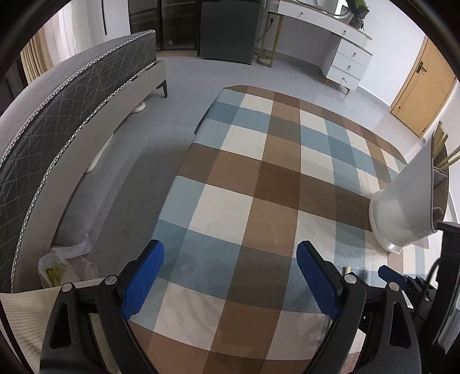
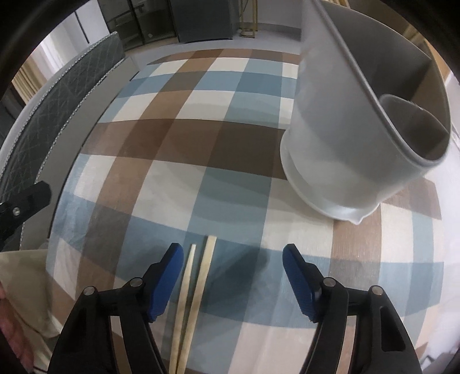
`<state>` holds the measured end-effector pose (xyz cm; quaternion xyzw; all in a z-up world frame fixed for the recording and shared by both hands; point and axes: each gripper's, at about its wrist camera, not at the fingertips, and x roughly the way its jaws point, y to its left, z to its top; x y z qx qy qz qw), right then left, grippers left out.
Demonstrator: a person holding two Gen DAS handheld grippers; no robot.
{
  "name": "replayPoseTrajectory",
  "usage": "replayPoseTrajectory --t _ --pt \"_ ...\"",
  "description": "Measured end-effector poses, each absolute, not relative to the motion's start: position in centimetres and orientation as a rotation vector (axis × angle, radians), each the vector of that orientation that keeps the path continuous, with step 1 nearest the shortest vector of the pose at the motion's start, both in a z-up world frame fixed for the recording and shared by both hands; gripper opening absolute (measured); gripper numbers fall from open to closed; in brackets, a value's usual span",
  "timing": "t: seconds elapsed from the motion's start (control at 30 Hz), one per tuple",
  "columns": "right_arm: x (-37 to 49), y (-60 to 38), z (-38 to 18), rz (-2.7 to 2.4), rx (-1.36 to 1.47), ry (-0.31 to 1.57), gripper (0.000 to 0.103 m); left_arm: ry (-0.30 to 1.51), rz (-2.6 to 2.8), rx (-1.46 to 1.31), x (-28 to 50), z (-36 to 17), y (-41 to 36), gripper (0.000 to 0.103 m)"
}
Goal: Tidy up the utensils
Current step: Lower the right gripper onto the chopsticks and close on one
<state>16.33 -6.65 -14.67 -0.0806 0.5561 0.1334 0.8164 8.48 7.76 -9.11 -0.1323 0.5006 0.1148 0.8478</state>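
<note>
The checked blue, brown and cream tabletop [image 1: 230, 178] lies bare across its middle and left. A tall pale-grey plastic utensil holder [image 2: 353, 138] blocks the right; two pale wooden chopsticks [image 2: 195, 287] lie near, seemingly flat.

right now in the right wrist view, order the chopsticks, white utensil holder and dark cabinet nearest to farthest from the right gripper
1. chopsticks: on the checked cloth between the right gripper's open fingers, toward the left one.
2. white utensil holder: ahead, to the right.
3. dark cabinet: across the floor, at the top.
</note>
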Motion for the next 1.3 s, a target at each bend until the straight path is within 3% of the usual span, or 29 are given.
replayPoseTrajectory --t 0.13,0.33,0.5,0.7,0.9,1.3 --pt "16.5 -5.9 -15.3 0.289 -0.227 1.214 0.059 1.051 0.249 -0.311 8.5 -8.9 8.4 0.090" --pt "16.6 -5.3 -15.6 0.268 -0.269 1.232 0.035 1.053 0.249 -0.337 8.6 -8.6 8.6 0.090" --pt "17.0 -5.5 -15.7 0.244 -0.236 1.245 0.030 1.057 0.243 -0.352 8.7 -8.5 8.8 0.090" --pt "16.8 -5.5 -15.7 0.251 -0.227 1.250 0.009 1.066 0.253 -0.366 8.8 -8.8 9.1 0.090" --pt "15.5 -5.3 -15.5 0.285 -0.250 1.233 0.006 1.062 0.248 -0.344 8.6 -8.9 8.8 0.090" --pt "11.7 -12.8 -8.8 0.302 0.136 1.031 0.006 1.007 0.096 -0.211 6.5 -8.7 5.3 0.090"
